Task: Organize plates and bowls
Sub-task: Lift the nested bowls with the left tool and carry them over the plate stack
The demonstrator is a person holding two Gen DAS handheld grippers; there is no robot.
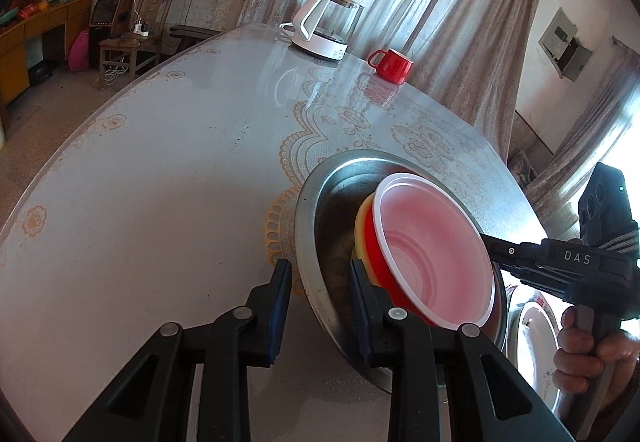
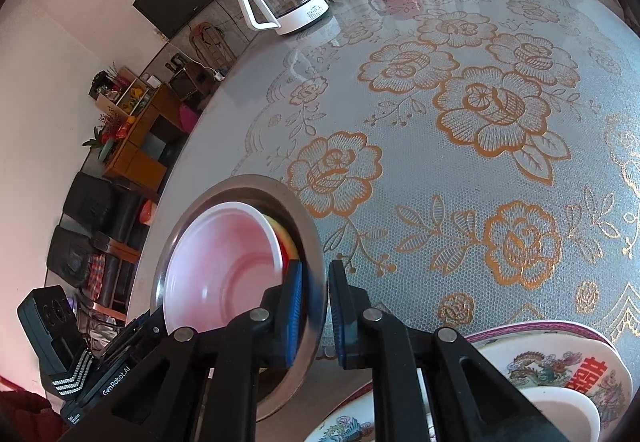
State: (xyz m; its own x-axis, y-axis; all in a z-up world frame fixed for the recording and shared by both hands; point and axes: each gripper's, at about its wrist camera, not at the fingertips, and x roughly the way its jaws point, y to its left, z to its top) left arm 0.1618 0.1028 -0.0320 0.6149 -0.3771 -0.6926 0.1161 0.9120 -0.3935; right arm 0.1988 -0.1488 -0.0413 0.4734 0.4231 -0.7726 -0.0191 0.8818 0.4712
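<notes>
A steel bowl (image 1: 320,226) sits on the table and holds a red plastic bowl (image 1: 436,250) nested on a yellow bowl (image 1: 362,226). My left gripper (image 1: 320,274) straddles the steel bowl's near rim, one finger outside and one inside, with a wide gap, so it is open. My right gripper (image 2: 315,282) straddles the steel bowl's (image 2: 312,238) opposite rim with a narrow gap; its grip cannot be told. The red bowl (image 2: 224,262) and a sliver of the yellow bowl (image 2: 288,238) show inside. Patterned plates (image 2: 560,362) lie under my right gripper.
A white-based glass kettle (image 1: 324,26) and a red mug (image 1: 392,66) stand at the far side of the lace-covered glass table (image 1: 160,182). A patterned plate (image 1: 536,354) lies right of the steel bowl. Curtains, a chair and cabinets stand beyond the table.
</notes>
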